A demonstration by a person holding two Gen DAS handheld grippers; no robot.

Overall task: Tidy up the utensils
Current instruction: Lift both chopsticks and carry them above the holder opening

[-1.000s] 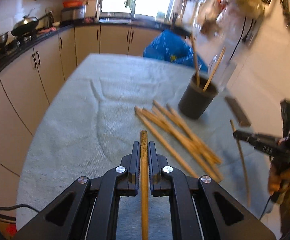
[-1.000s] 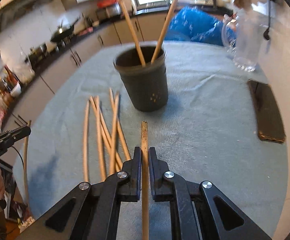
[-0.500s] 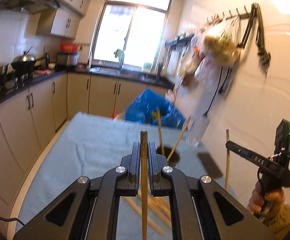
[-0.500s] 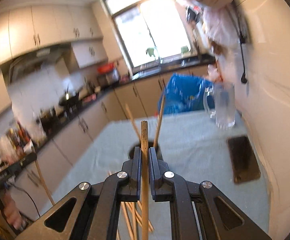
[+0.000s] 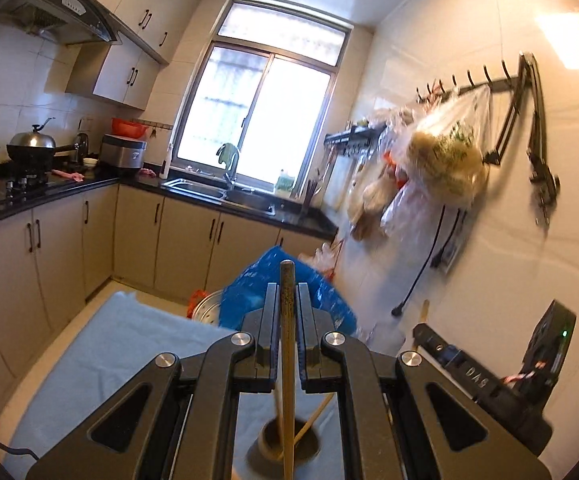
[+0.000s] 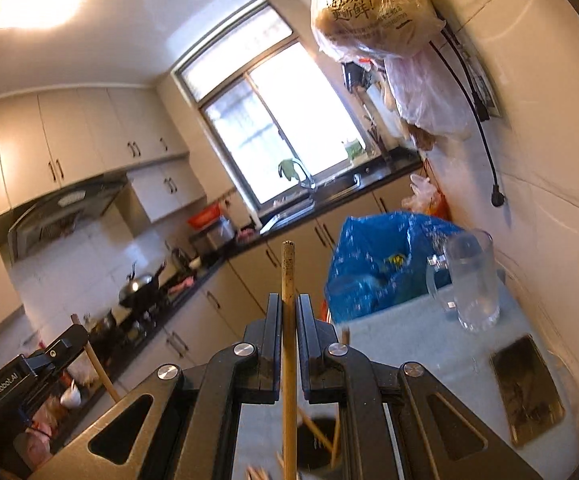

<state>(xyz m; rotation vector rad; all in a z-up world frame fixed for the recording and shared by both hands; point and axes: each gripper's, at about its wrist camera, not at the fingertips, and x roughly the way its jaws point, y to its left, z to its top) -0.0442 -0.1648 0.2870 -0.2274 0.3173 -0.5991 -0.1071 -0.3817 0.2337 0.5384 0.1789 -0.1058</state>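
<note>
The left tool is clenched on a wooden chopstick held upright, its lower end over the dark holder on the cloth-covered table. Two chopsticks already stand in that holder. The right tool is likewise clenched on a second chopstick, above the holder. Further right on the table stand a glass mug and a phone.

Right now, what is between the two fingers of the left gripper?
A wooden chopstick stands clamped between the fingers of the left gripper, its lower end over the dark holder. The left wrist view shows this.
</note>
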